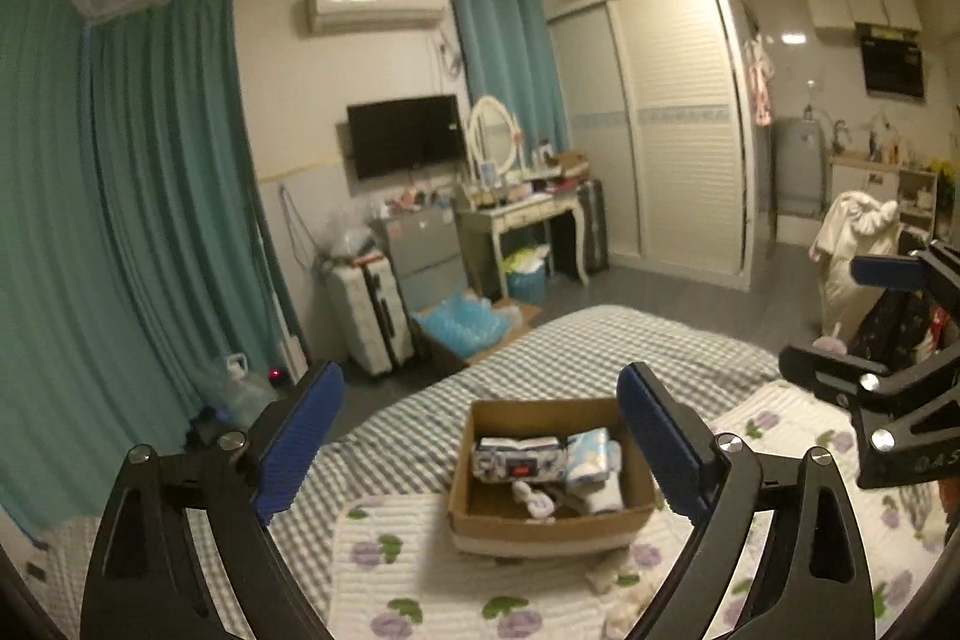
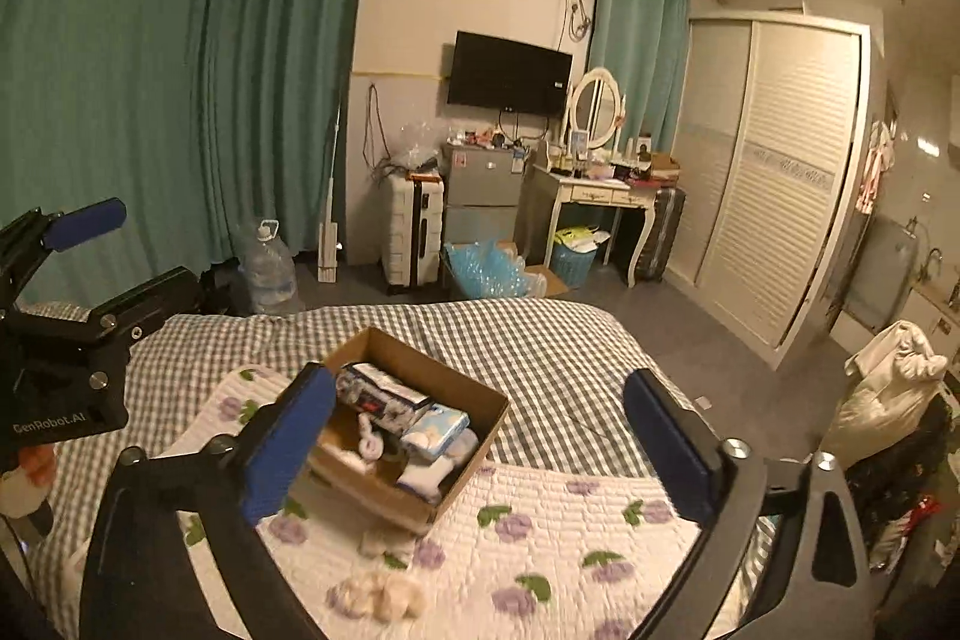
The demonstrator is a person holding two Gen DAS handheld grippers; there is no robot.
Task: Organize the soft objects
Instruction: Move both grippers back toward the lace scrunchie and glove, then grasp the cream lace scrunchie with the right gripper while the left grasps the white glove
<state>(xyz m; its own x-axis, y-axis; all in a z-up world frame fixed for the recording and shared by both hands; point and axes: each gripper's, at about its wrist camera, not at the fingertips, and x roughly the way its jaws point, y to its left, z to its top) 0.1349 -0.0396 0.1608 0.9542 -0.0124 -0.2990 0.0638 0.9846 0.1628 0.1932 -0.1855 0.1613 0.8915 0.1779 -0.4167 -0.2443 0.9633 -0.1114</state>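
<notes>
Hovering above the floral quilted white blanket [image 2: 540, 526], I hold my left gripper [image 1: 480, 436] and right gripper [image 2: 474, 436] spread wide, empty; the open brown cardboard box [image 1: 489, 520] of soft packets sits between, beyond their blue pads; fluffy cream socks [image 2: 378, 595] lie nearer.

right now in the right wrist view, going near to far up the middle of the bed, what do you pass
fluffy pale items on the floral quilt → small pale item by the box's near corner → cardboard box of soft things → checked bedsheet → floor with blue plastic packs
</notes>
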